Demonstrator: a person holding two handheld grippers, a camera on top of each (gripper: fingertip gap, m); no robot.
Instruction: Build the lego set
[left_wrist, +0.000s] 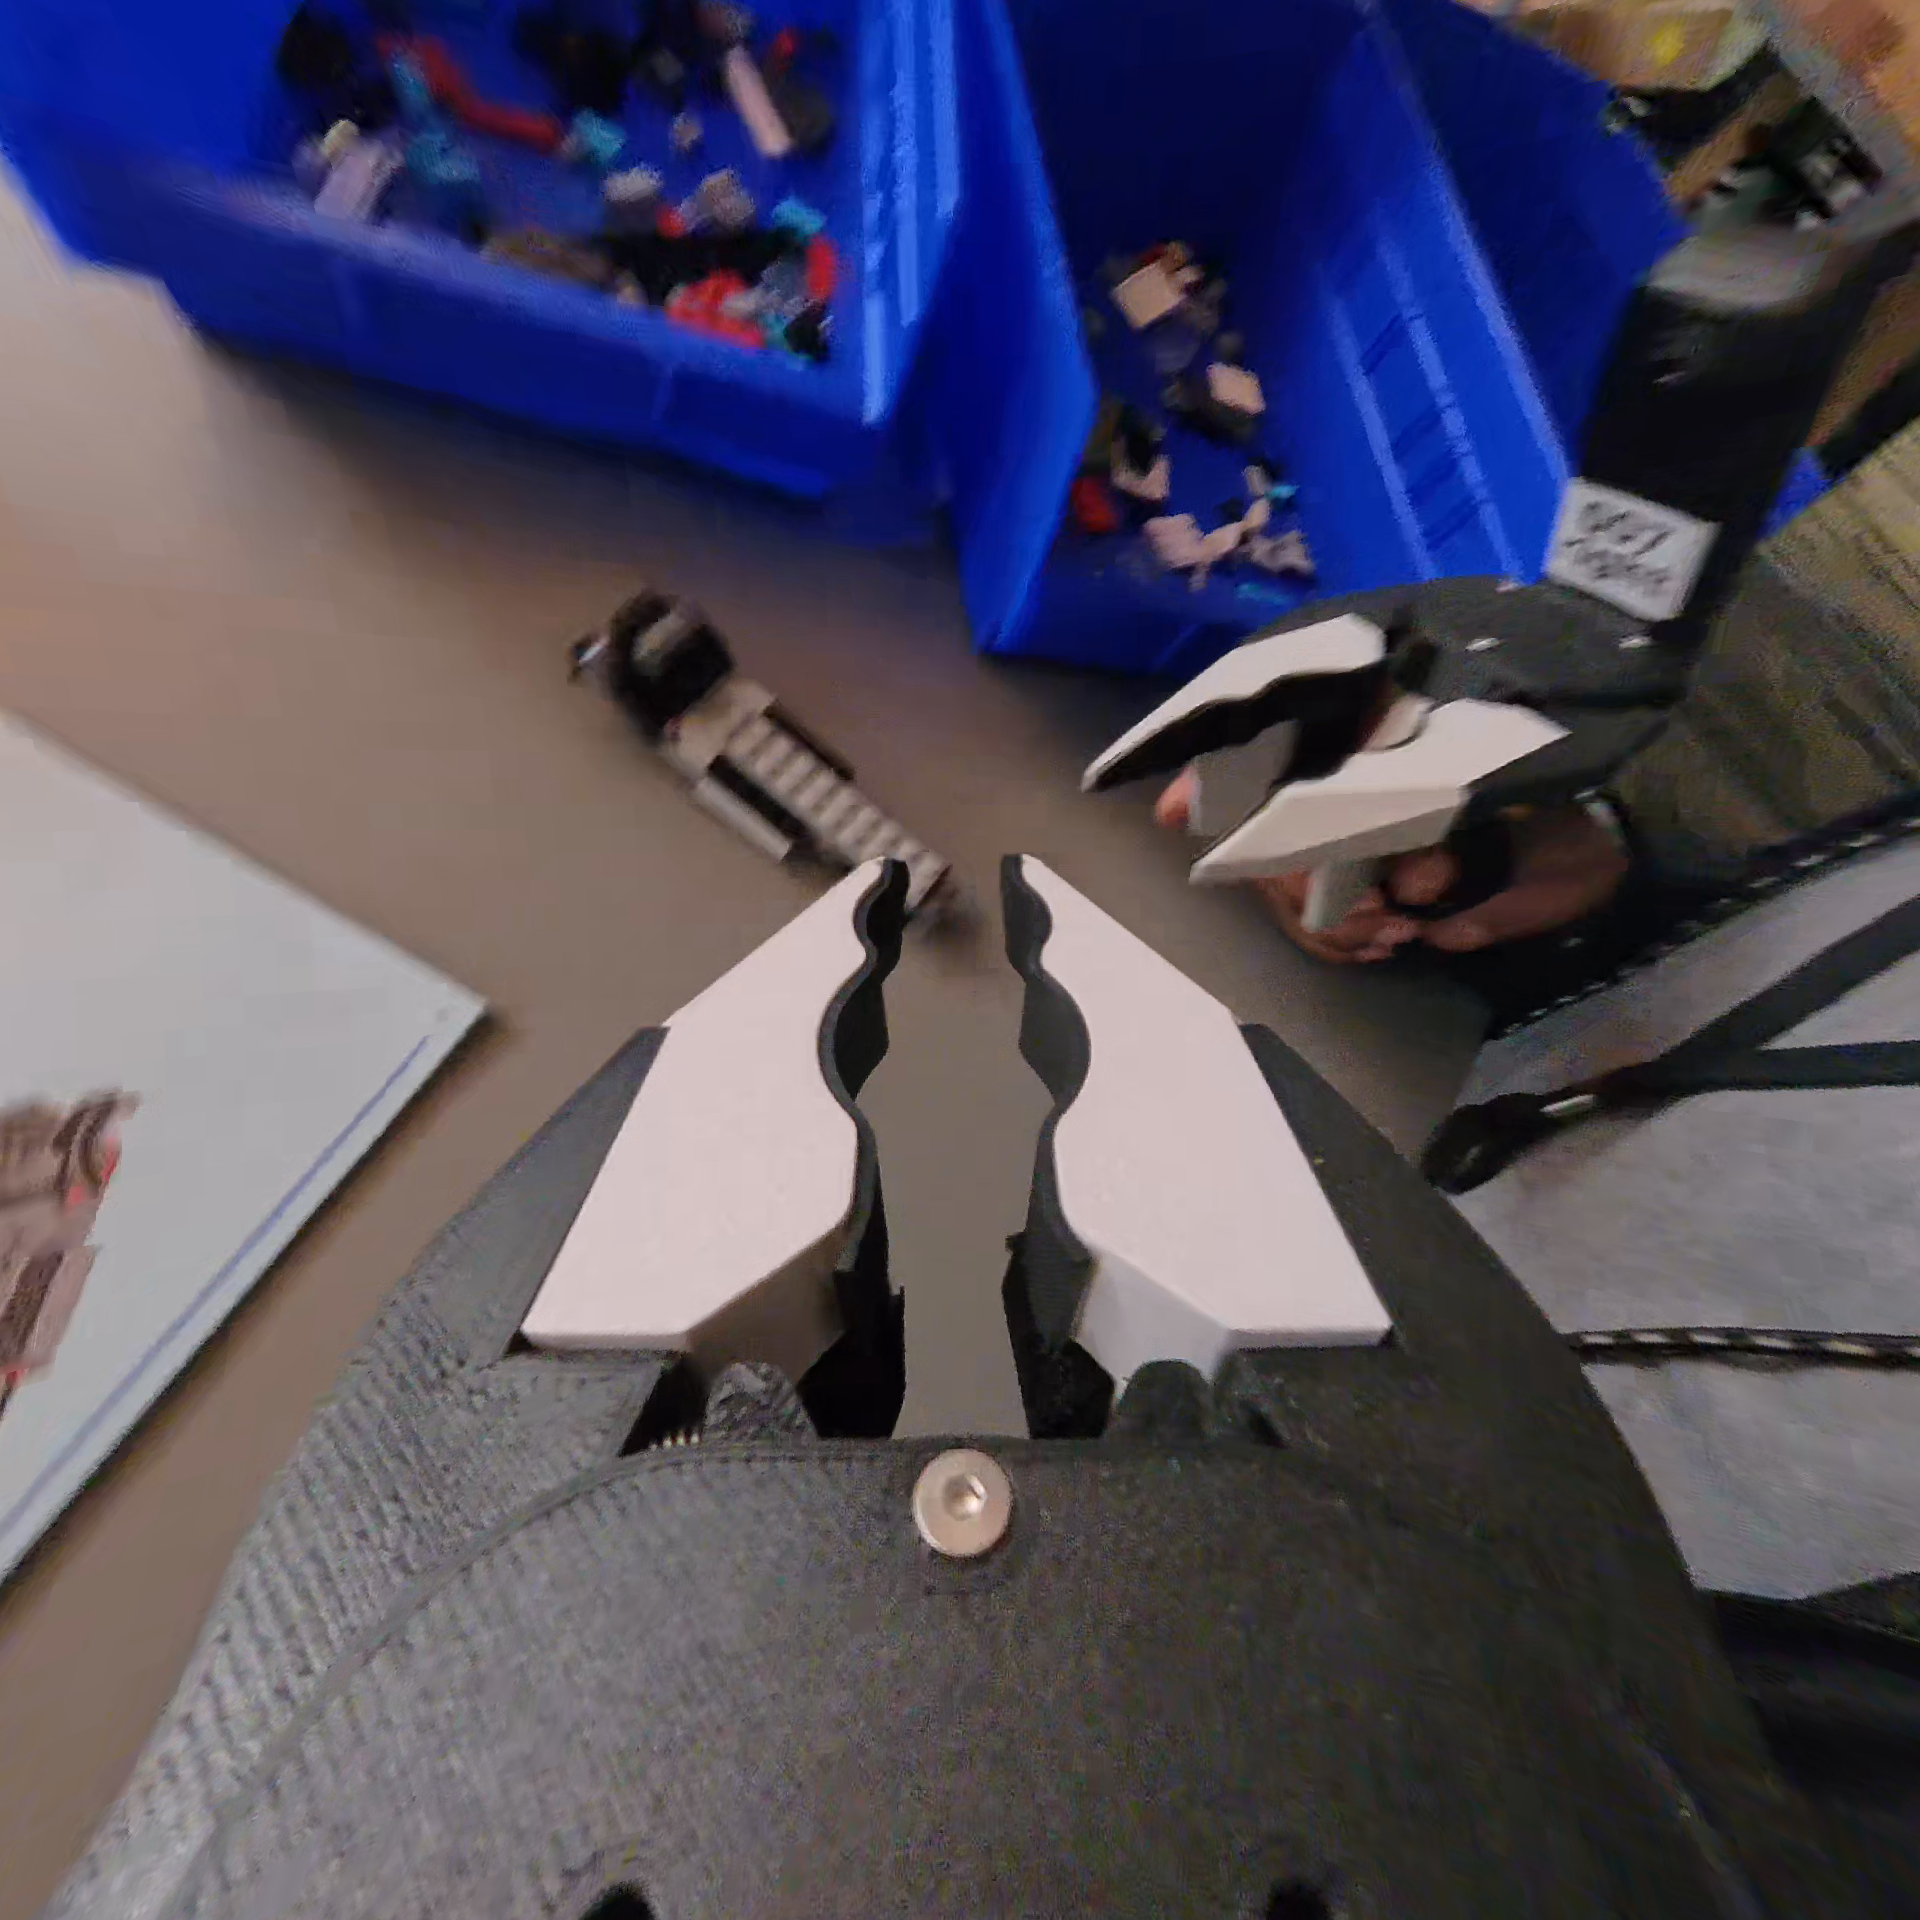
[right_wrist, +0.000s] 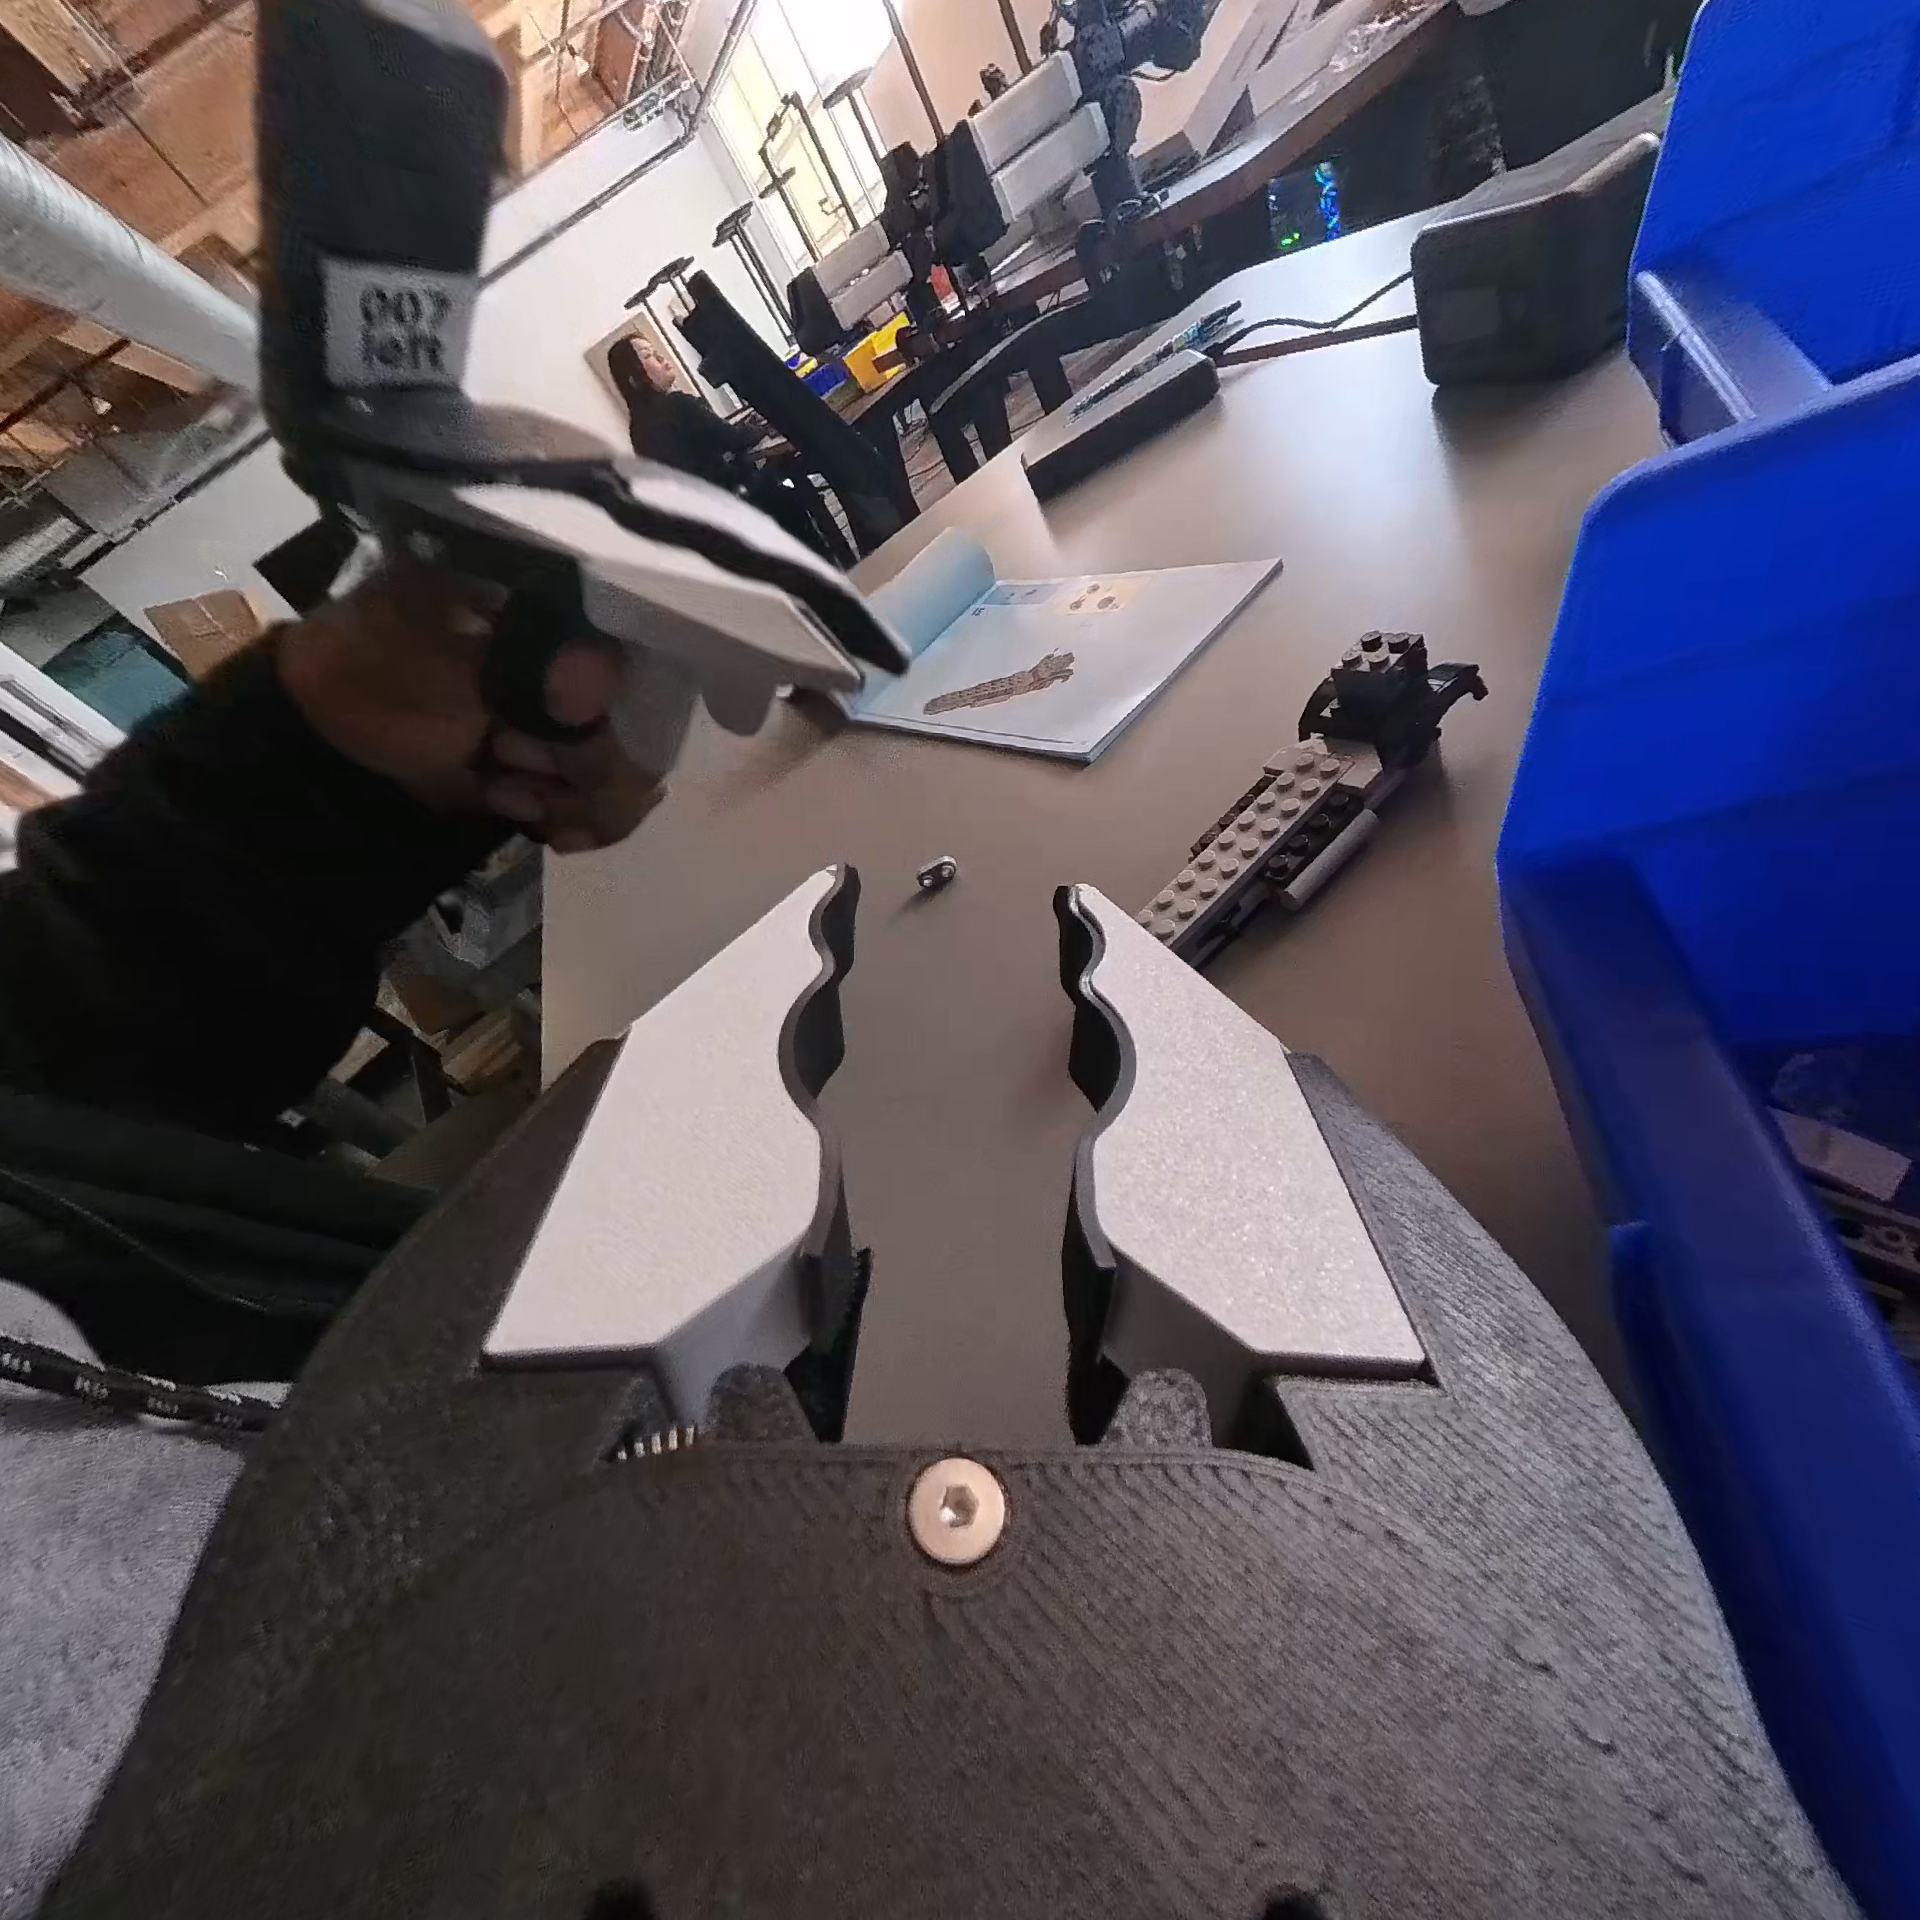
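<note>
A long grey and black lego build (left_wrist: 748, 748) lies on the brown table (left_wrist: 364, 675), in front of the blue bins. It also shows in the right wrist view (right_wrist: 1299, 800). My left gripper (left_wrist: 951, 878) is open and empty, its tips just short of the build's near end. My right gripper (right_wrist: 956, 894) is open and empty, low over the table. A small dark lego piece (right_wrist: 938, 873) lies just beyond its tips. The right gripper (left_wrist: 1143, 826) also shows in the left wrist view, to the right of the build. The left gripper (right_wrist: 878, 665) hangs above the table's edge.
Two blue bins of loose lego pieces (left_wrist: 582, 187) (left_wrist: 1195, 436) stand behind the build; one bin's wall (right_wrist: 1714, 727) is close on my right. An open instruction booklet (right_wrist: 1070, 644) (left_wrist: 156, 1039) lies left of the build. A black box (right_wrist: 1527, 281) and a flat dark device (right_wrist: 1122, 426) sit farther back. There is about 7 centimeters between the tips of the two grippers.
</note>
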